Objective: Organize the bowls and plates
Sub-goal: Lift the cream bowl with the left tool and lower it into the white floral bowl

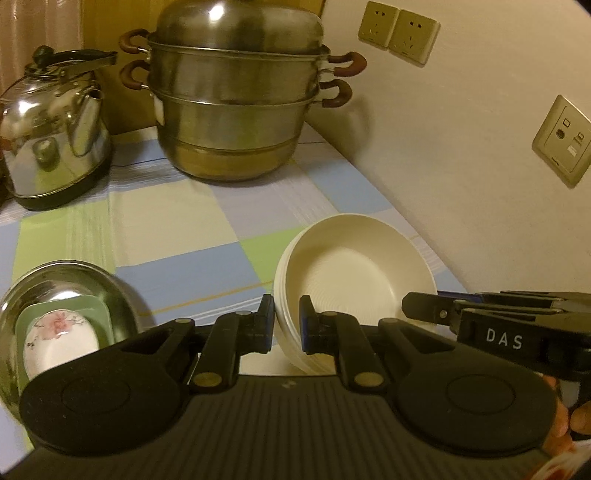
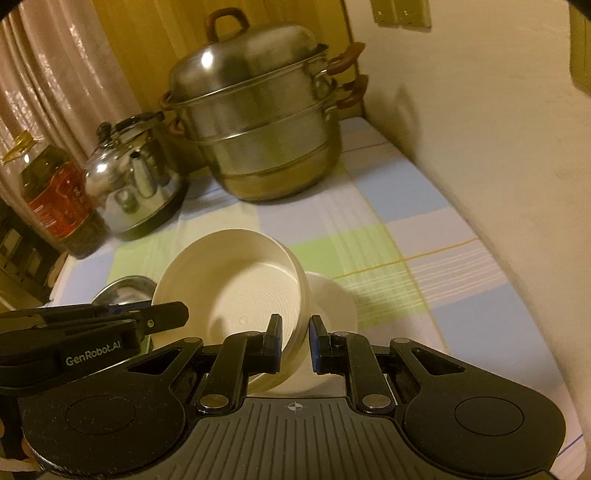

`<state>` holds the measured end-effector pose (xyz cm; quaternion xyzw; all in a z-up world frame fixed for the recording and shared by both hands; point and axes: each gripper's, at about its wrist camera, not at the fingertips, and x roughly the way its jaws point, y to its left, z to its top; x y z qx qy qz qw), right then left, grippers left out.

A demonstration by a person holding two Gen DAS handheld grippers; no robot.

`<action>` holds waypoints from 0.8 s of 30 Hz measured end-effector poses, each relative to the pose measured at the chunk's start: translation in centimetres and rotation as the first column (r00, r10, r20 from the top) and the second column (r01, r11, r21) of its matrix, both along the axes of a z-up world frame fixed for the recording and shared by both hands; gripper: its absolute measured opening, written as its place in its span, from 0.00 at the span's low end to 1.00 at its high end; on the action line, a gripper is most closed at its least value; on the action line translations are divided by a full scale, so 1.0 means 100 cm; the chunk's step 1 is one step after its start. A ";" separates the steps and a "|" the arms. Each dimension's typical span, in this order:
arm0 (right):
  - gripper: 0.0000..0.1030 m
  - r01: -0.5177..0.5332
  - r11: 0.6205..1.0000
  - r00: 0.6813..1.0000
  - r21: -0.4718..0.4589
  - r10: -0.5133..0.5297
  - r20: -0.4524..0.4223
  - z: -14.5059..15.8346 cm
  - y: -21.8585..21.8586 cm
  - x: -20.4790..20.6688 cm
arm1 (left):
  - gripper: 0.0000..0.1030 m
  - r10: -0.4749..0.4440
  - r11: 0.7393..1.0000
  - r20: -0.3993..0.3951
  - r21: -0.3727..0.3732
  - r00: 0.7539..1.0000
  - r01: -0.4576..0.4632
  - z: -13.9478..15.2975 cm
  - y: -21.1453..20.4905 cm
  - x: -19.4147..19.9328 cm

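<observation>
Both tools clamp white bowl stack (image 1: 354,266) rim; oil bottle (image 2: 55,195) only in right view; floral dish (image 1: 59,339) only in left.

A home kitchen corner: a steamer pot (image 1: 236,99) and kettle (image 1: 55,136) stand at the far end of a surface (image 1: 177,221) under a checked cloth, an oil bottle (image 2: 55,195) at far left, wall sockets (image 1: 399,33) on the right.

Two fisheye views, each looking forward and down along its own claw, close above a checked surface (image 1: 177,229). Both face the back wall and share the steamer pot (image 1: 236,107), the kettle (image 2: 136,181) and cream bowls (image 1: 354,269); each view catches the other claw at its edge.
</observation>
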<state>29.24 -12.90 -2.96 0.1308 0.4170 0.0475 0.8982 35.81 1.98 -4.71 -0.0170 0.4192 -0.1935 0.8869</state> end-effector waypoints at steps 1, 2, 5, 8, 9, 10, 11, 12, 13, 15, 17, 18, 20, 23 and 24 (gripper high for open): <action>0.15 0.004 1.000 1.000 -0.001 -0.004 0.000 0.000 -0.003 0.001 | 0.12 -0.002 1.000 -0.006 0.000 1.000 0.002 -0.001 -0.003 0.002; 0.15 0.007 1.000 1.000 -0.002 -0.007 -0.002 0.000 -0.004 0.002 | 0.12 -0.003 1.000 -0.010 0.000 1.000 0.003 -0.002 -0.004 0.003; 0.15 0.017 1.000 1.000 0.004 -0.017 -0.012 -0.003 -0.011 0.004 | 0.12 -0.008 1.000 -0.024 0.002 1.000 0.008 -0.007 -0.009 0.007; 0.15 0.024 1.000 0.999 0.014 -0.024 -0.032 -0.009 -0.017 0.008 | 0.12 -0.009 1.000 -0.045 0.008 0.999 0.010 -0.013 -0.012 0.012; 0.15 0.025 1.000 0.999 0.016 -0.024 -0.040 -0.010 -0.018 0.009 | 0.12 -0.009 1.000 -0.053 0.008 0.999 0.010 -0.014 -0.012 0.014; 0.15 0.026 0.999 0.998 0.017 -0.026 -0.048 -0.013 -0.019 0.011 | 0.12 -0.009 1.000 -0.060 0.008 0.998 0.009 -0.016 -0.013 0.016; 0.15 0.030 0.999 0.998 0.022 -0.028 -0.060 -0.015 -0.020 0.013 | 0.12 -0.008 1.000 -0.068 0.010 0.998 0.009 -0.018 -0.014 0.019; 0.15 0.033 0.999 0.997 0.027 -0.031 -0.067 -0.018 -0.021 0.015 | 0.12 -0.007 1.000 -0.074 0.012 0.997 0.008 -0.020 -0.014 0.021; 0.15 0.036 0.999 0.996 0.034 -0.033 -0.078 -0.020 -0.022 0.017 | 0.12 -0.006 1.000 -0.081 0.015 0.997 0.008 -0.021 -0.015 0.024; 0.15 0.041 0.998 0.995 0.045 -0.037 -0.092 -0.024 -0.024 0.020 | 0.12 -0.005 1.000 -0.088 0.017 0.996 0.006 -0.022 -0.016 0.027; 0.15 0.043 0.998 0.994 0.044 -0.038 -0.104 -0.026 -0.025 0.024 | 0.12 -0.007 1.000 -0.093 0.024 0.996 0.009 -0.024 -0.017 0.030; 0.15 0.042 0.998 0.993 0.043 -0.037 -0.109 -0.027 -0.024 0.025 | 0.12 -0.007 1.000 -0.097 0.026 0.995 0.010 -0.025 -0.018 0.032; 0.15 0.046 0.998 0.991 0.041 -0.041 -0.128 -0.030 -0.025 0.028 | 0.12 -0.010 0.999 -0.102 0.031 0.995 0.013 -0.027 -0.019 0.034; 0.15 0.053 0.998 0.988 0.047 -0.045 -0.145 -0.033 -0.026 0.030 | 0.12 -0.013 0.999 -0.111 0.039 0.994 0.018 -0.029 -0.021 0.035; 0.15 0.054 0.997 0.988 0.050 -0.046 -0.149 -0.034 -0.027 0.031 | 0.12 -0.014 0.999 -0.114 0.040 0.993 0.019 -0.030 -0.021 0.036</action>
